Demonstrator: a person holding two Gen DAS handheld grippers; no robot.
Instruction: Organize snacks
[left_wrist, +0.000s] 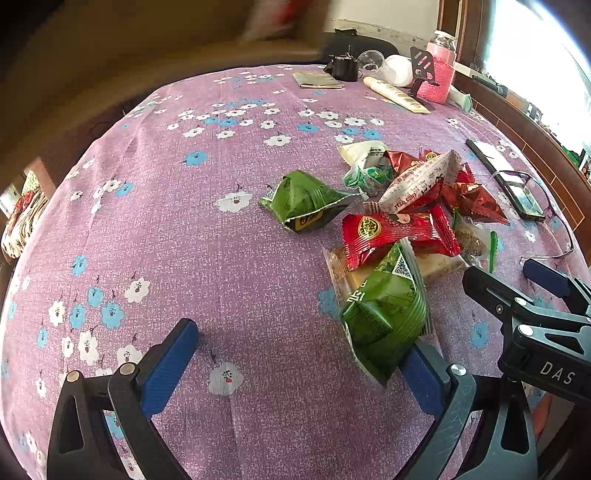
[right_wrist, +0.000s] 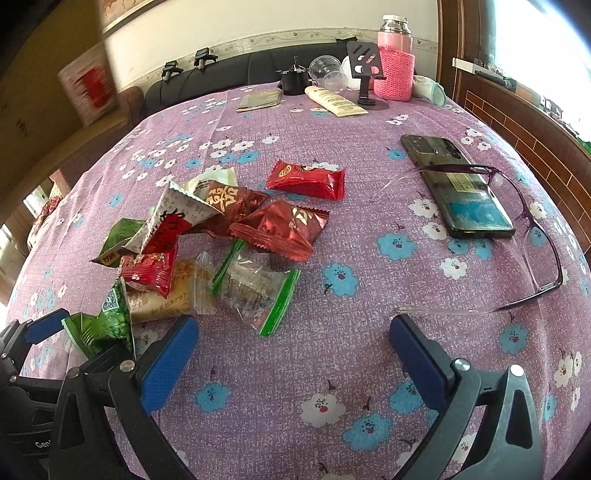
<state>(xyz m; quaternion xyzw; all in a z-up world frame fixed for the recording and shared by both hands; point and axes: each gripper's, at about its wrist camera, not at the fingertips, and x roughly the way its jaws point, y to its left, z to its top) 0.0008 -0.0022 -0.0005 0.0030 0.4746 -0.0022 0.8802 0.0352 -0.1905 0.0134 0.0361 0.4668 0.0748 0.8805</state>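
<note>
A heap of snack packets lies on the purple flowered tablecloth (left_wrist: 221, 258). My left gripper (left_wrist: 299, 354) is open; a green packet (left_wrist: 384, 314) leans on its right finger (left_wrist: 421, 376), not clamped. A second green packet (left_wrist: 306, 201) lies apart to the left of red packets (left_wrist: 384, 232). My right gripper (right_wrist: 291, 350) is open and empty over bare cloth, just in front of a clear green-edged packet (right_wrist: 255, 288). Red foil packets (right_wrist: 277, 229) and a lone red packet (right_wrist: 306, 181) lie beyond. The green packet (right_wrist: 107, 321) and left gripper show at lower left.
A phone (right_wrist: 454, 184) and purple glasses (right_wrist: 535, 236) lie right of the heap. At the far edge stand a pink-sleeved bottle (right_wrist: 395, 62), a phone stand (right_wrist: 364, 66), a tube (right_wrist: 336, 101), cups (right_wrist: 325, 72) and a flat pouch (right_wrist: 258, 99).
</note>
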